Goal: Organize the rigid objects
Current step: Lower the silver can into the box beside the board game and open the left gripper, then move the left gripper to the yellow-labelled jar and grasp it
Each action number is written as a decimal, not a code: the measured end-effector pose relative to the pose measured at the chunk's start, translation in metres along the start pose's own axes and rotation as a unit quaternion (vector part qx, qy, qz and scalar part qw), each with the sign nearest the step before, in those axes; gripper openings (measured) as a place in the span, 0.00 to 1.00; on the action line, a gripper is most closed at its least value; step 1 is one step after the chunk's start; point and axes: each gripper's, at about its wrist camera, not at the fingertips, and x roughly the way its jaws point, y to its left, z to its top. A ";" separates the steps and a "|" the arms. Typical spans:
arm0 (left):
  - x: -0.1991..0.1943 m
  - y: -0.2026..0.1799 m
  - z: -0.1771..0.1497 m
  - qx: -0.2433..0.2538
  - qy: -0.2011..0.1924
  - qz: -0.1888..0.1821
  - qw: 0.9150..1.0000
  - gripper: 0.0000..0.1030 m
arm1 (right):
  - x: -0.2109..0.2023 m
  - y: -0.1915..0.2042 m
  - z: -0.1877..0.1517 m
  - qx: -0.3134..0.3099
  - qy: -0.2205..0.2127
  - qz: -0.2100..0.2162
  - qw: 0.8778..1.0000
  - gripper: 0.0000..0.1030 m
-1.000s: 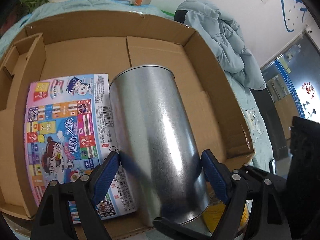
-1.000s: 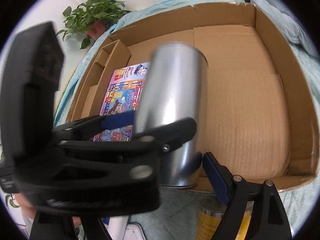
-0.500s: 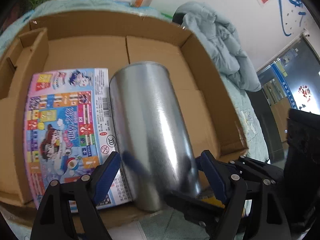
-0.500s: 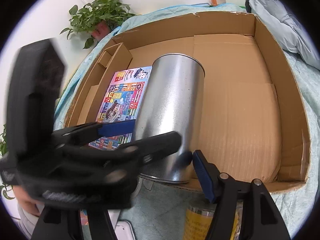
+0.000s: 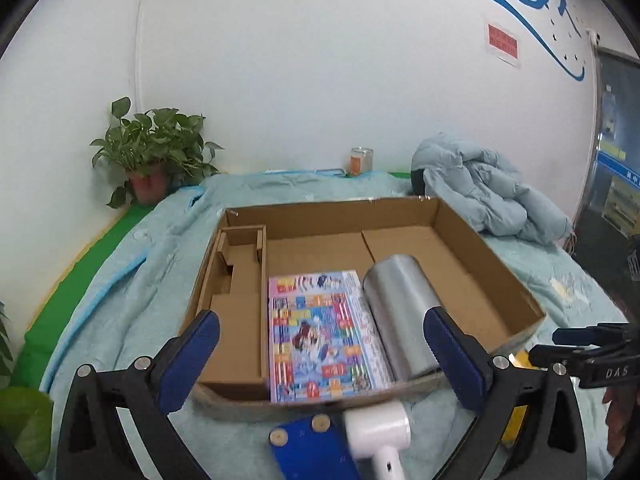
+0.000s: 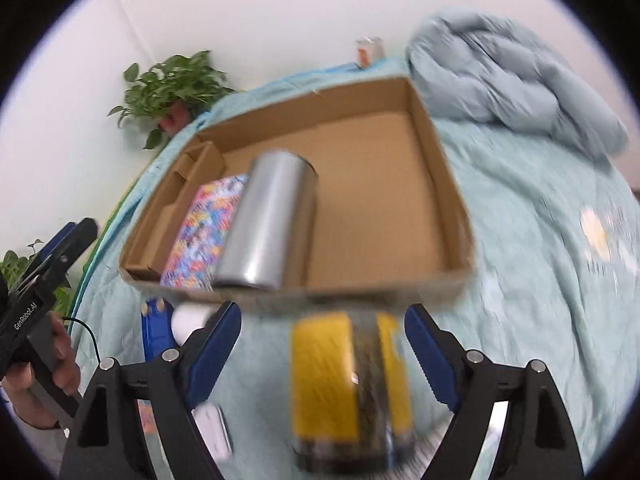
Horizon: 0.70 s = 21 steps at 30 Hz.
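Note:
A shallow cardboard box [image 5: 492, 264] sits on a pale blue bedspread. In it a colourful flat game box [image 5: 320, 328] lies beside a silver tin [image 5: 400, 312] on its side. My left gripper [image 5: 324, 356] hangs back above the box's near edge, its jaws opening wide with nothing between them. In the right wrist view the tin [image 6: 268, 224] and game box [image 6: 204, 228] show again, blurred. My right gripper [image 6: 322, 348] is opening around a yellow-labelled jar [image 6: 344, 380] on the bedspread in front of the box [image 6: 440, 168]. Its pads do not press on the jar.
A white handled appliance [image 5: 376, 432] and a blue flat item [image 5: 304, 448] lie before the box. A potted plant [image 5: 152, 152] stands at the back left, a small jar [image 5: 360, 160] by the wall, a crumpled pale jacket [image 5: 480, 192] at the back right.
My left gripper has pulled back and up from the silver tin, which stays lying in the box, and its jaws stand wider. The right gripper has drawn back over the yellow jar.

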 end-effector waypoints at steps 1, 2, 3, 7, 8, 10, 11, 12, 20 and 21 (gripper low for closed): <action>-0.003 0.001 -0.005 -0.008 0.012 -0.006 1.000 1.00 | 0.002 -0.004 -0.005 0.005 0.008 0.001 1.000 0.82; -0.004 0.002 -0.011 -0.020 0.030 -0.024 0.999 1.00 | 0.005 -0.008 -0.010 0.012 0.018 0.000 1.000 0.82; -0.004 0.002 -0.015 -0.027 0.042 -0.039 0.998 1.00 | 0.006 -0.016 -0.016 0.024 0.033 0.003 0.999 0.82; 0.004 -0.012 -0.036 -0.050 0.119 -0.092 0.987 1.00 | 0.005 -0.032 -0.032 0.061 0.054 0.038 0.996 0.81; 0.007 -0.015 -0.040 -0.056 0.131 -0.106 0.984 1.00 | 0.003 -0.032 -0.034 0.060 0.053 0.039 0.996 0.78; 0.014 -0.025 -0.045 -0.085 0.160 -0.147 0.972 1.00 | -0.001 -0.031 -0.037 0.052 0.052 0.032 0.997 0.61; 0.019 -0.031 -0.046 -0.103 0.178 -0.172 0.963 1.00 | 0.000 -0.031 -0.037 0.047 0.054 0.028 0.997 0.56; 0.023 -0.035 -0.047 -0.114 0.196 -0.195 0.954 1.00 | 0.001 -0.029 -0.038 0.041 0.060 0.028 0.997 0.55; 0.056 -0.086 -0.051 -0.131 0.273 -0.322 0.897 0.99 | 0.005 -0.004 -0.045 -0.027 0.093 0.072 0.993 0.54; 0.060 -0.091 -0.052 -0.131 0.281 -0.326 0.893 0.99 | 0.007 -0.005 -0.044 -0.022 0.094 0.079 0.992 0.54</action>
